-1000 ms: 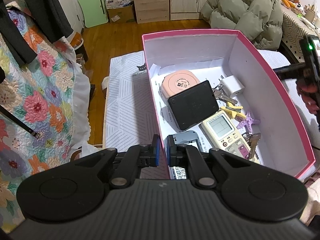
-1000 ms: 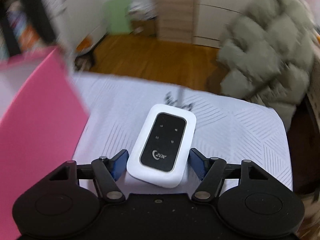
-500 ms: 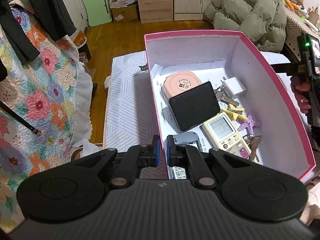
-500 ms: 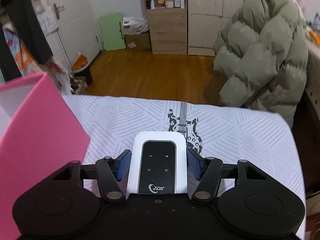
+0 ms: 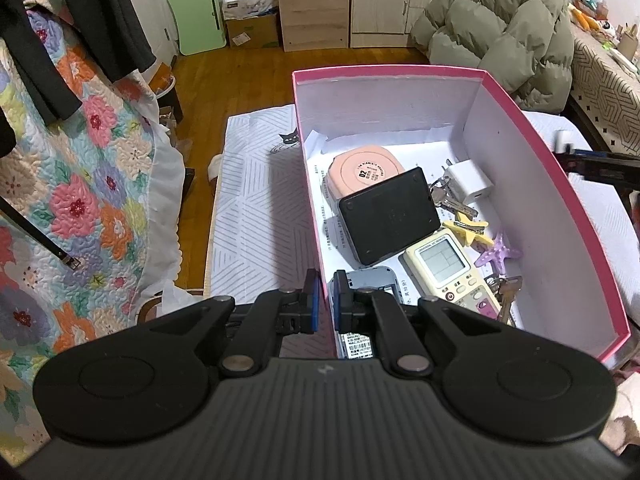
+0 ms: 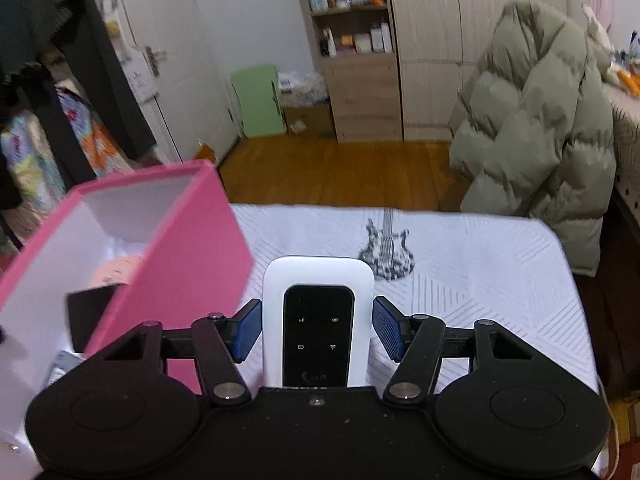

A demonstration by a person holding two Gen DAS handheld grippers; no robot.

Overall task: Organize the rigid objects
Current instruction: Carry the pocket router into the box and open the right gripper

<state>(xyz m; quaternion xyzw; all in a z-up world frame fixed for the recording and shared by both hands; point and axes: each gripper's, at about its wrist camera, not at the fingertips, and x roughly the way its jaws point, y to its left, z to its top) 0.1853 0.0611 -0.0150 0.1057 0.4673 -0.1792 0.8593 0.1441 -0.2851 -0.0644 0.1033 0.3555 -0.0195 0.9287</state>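
A pink box (image 5: 560, 184) with white inner walls stands on the white patterned table (image 5: 256, 208). My left gripper (image 5: 325, 300) is shut on the box's near left wall. Inside lie a peach round case (image 5: 360, 172), a black device (image 5: 386, 212), a white charger (image 5: 468, 182), a remote (image 5: 450, 268), keys (image 5: 452, 204) and star clips (image 5: 500, 254). My right gripper (image 6: 318, 330) is shut on a white pocket router (image 6: 318, 320) with a black face, held above the table just right of the pink box (image 6: 192, 248).
A green puffer jacket (image 6: 536, 132) hangs past the table's far right. A floral quilt (image 5: 80, 208) lies left of the table. Wooden cabinets (image 6: 360, 88) and a green board (image 6: 260, 100) stand at the far wall across the wood floor.
My right gripper closed on the router and lifted it, and the view rose and tilted so the box's inside shows. The left gripper kept its hold on the box wall.
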